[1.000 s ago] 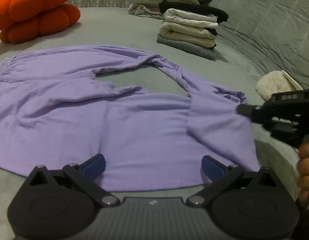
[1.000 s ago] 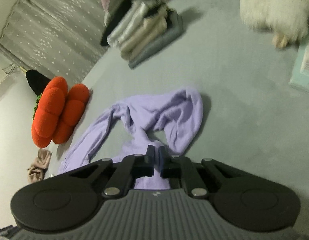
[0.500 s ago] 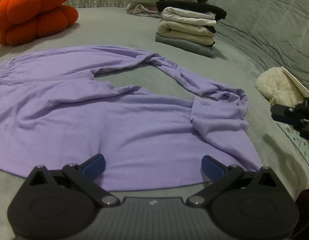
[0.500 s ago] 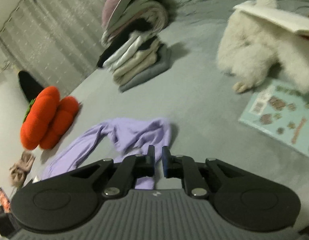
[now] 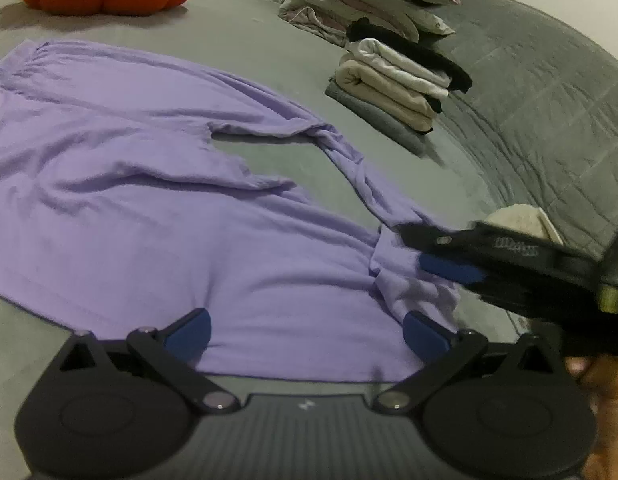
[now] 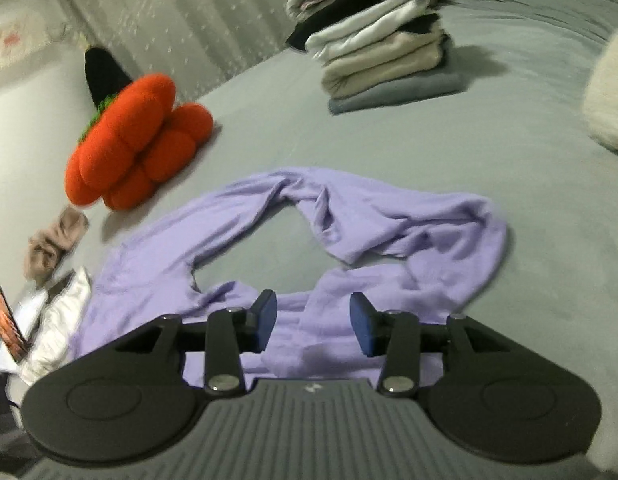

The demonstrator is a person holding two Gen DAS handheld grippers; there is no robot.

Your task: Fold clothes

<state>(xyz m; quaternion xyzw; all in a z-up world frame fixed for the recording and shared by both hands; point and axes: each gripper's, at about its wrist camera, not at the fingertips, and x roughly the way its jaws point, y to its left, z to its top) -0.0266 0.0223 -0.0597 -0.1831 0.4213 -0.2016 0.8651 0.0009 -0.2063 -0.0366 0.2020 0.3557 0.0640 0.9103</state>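
A pair of lilac trousers (image 5: 157, 208) lies spread flat on the grey bed, legs reaching toward the right with their ends rumpled (image 6: 437, 232). My left gripper (image 5: 305, 334) hovers over the near hem, jaws wide open, nothing between the blue pads. My right gripper (image 6: 312, 322) is above the crumpled leg ends; its jaws are opening and the cloth lies below them, not pinched. In the left wrist view the right gripper (image 5: 449, 256) reaches in from the right over the folded-back leg end, with a hand (image 5: 601, 376) behind it.
A stack of folded clothes (image 5: 397, 84) stands beyond the trousers, with a bundled quilt and pillow (image 5: 369, 0) behind. An orange pumpkin cushion (image 6: 137, 140) sits at the far left. A fluffy white toy (image 6: 609, 100) lies at right. Small cloths (image 6: 57, 240) lie at the bed's left edge.
My right gripper has opened from shut and swung back over the leg ends. The left gripper shifted and rolled, staying open. The leg end now lies folded back on itself.
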